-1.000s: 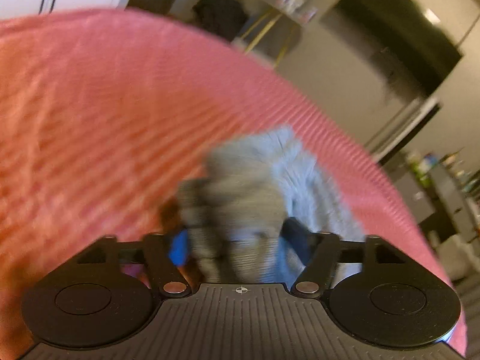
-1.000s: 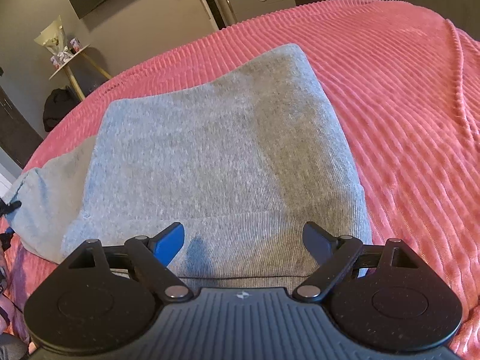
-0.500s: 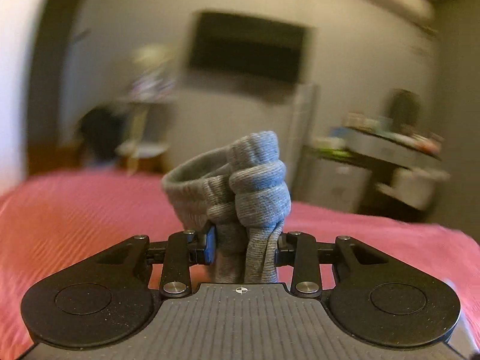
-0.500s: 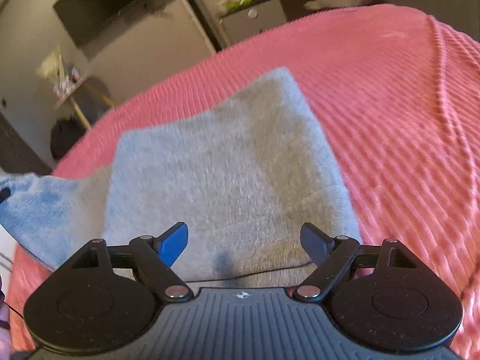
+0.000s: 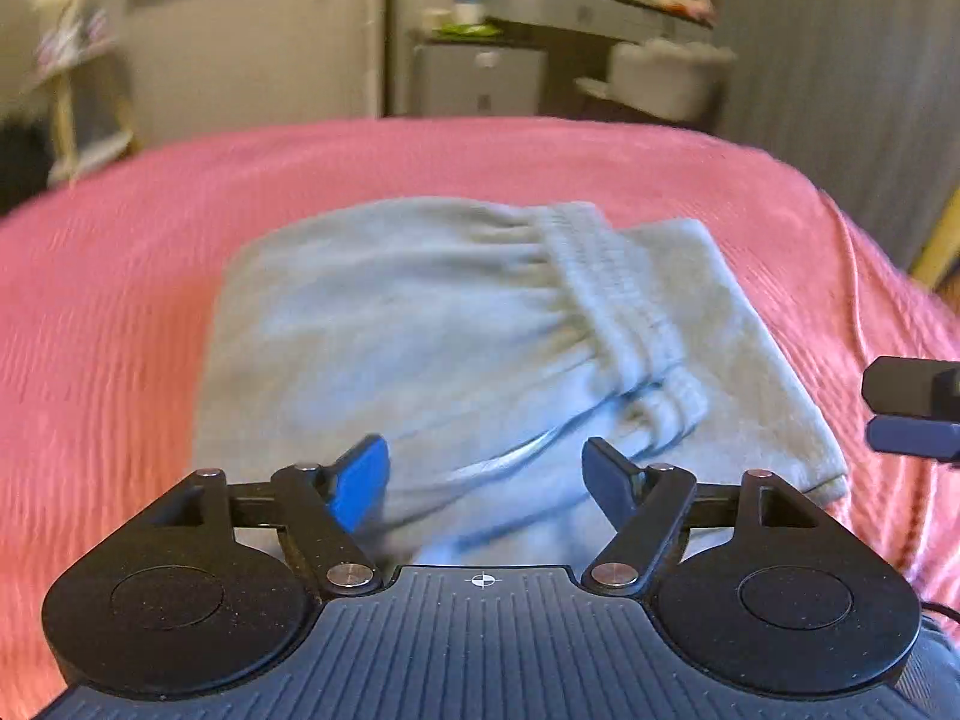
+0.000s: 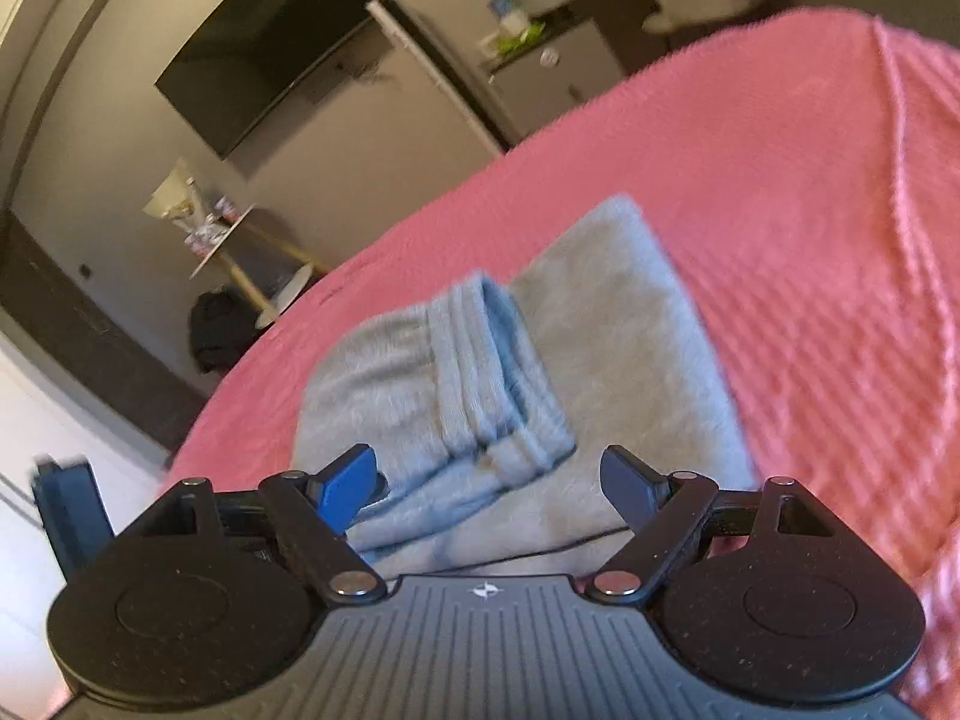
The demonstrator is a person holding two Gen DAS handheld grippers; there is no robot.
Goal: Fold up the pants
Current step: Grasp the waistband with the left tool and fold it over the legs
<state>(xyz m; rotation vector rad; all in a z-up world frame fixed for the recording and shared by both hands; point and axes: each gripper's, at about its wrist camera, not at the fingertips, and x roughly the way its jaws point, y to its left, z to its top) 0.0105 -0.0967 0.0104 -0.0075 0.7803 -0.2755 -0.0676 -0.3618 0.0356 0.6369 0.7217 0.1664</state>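
The grey pants [image 5: 456,336] lie folded on the pink ribbed bedspread [image 5: 120,312], the elastic waistband [image 5: 618,312] laid over the top layer. My left gripper [image 5: 486,480] is open and empty just above the near edge of the pants. My right gripper [image 6: 492,483] is open and empty, over the near edge of the same grey pants [image 6: 612,360], whose waistband [image 6: 486,372] shows folded on top. The tip of the right gripper shows at the right edge of the left wrist view [image 5: 912,408].
The bedspread [image 6: 810,228] extends far to the right. Beyond the bed stand a wall TV [image 6: 264,54], a small side table [image 6: 228,240], a dark bag [image 6: 219,330] on the floor and a grey cabinet [image 5: 480,78].
My left gripper carried the bunched waistband end up and over, laid it on the folded pants and opened. My right gripper stayed open and tilted up a little.
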